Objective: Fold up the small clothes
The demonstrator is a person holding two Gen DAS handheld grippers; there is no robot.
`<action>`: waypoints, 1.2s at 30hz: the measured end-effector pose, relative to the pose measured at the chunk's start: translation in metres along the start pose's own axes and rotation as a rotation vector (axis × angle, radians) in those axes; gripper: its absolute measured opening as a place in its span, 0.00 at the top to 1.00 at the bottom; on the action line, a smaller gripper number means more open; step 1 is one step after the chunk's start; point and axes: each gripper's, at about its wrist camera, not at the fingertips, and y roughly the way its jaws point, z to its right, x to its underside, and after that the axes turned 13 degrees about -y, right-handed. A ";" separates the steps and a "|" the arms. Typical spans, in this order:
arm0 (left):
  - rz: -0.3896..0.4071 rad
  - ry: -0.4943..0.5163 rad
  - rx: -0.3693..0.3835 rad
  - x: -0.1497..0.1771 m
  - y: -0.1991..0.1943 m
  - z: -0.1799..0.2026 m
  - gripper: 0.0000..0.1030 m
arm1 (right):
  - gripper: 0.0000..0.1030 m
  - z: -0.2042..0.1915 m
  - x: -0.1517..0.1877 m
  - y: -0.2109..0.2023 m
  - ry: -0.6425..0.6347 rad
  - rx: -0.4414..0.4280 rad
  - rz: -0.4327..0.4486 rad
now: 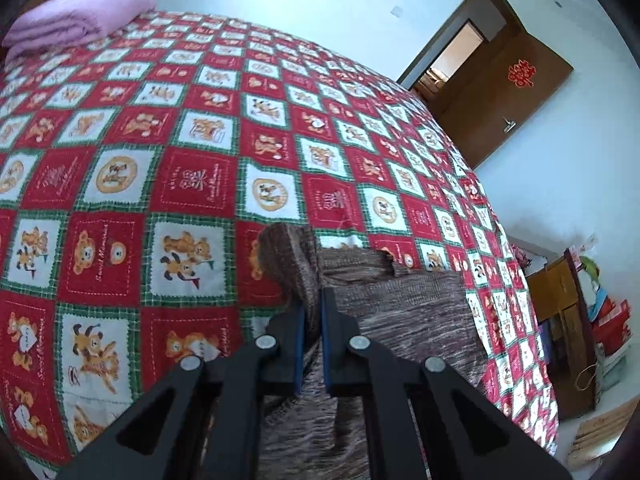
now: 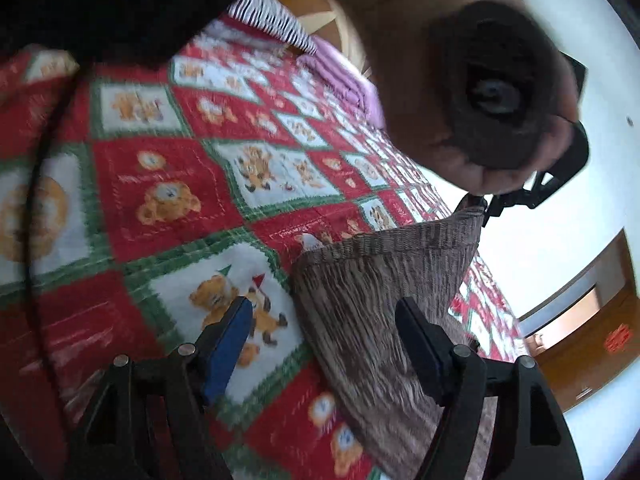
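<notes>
**Left claw pinches the garment; right claw gapes beside it**

Left claw (image 1: 311, 312) is clamped on a raised fold of the brown knit garment (image 1: 404, 312), its blue pads squeezing the cloth between them. From that pinch the garment spreads toward 3 o'clock and back toward 6 o'clock under the claw, lying on the red patchwork quilt (image 1: 120, 184) that covers the bed.

Right claw (image 2: 326, 312) stands wide apart with nothing pressed between its pads. In its view the garment (image 2: 360, 300) lies between the two fingers, nearer the right one, and rises toward 1 o'clock, where a hand (image 2: 460, 120) with the left claw holds a corner lifted off the quilt (image 2: 168, 184).

A folded purple blanket (image 1: 76, 20) rests at 10 o'clock, well apart from the garment.
</notes>
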 end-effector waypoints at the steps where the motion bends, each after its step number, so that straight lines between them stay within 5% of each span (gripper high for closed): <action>1: -0.002 -0.005 -0.004 -0.002 0.002 -0.003 0.94 | 0.34 0.000 -0.004 0.005 -0.007 -0.008 0.003; 3: -0.008 -0.008 -0.010 -0.004 0.006 -0.008 0.94 | 0.48 0.005 -0.009 0.015 0.007 -0.078 -0.009; 5: -0.014 -0.011 -0.016 -0.005 0.009 -0.012 0.94 | 0.87 0.013 -0.010 0.021 0.043 -0.128 -0.020; 6: -0.020 -0.018 -0.014 -0.006 0.009 -0.014 0.94 | 0.94 0.014 -0.009 0.022 0.051 -0.134 -0.023; 15: 0.009 -0.003 0.023 -0.004 -0.018 0.017 0.94 | 0.94 0.083 0.047 -0.053 0.289 -0.200 0.160; 22: 0.037 0.075 0.084 0.005 -0.026 0.089 0.94 | 0.95 0.170 0.144 -0.094 0.707 -0.346 0.268; 28: 0.016 0.133 0.102 0.016 0.000 0.146 0.94 | 0.95 0.198 0.230 -0.097 0.962 -0.380 0.262; 36: -0.078 0.192 0.082 0.036 0.081 0.208 0.94 | 0.95 0.197 0.328 -0.095 1.218 -0.398 0.173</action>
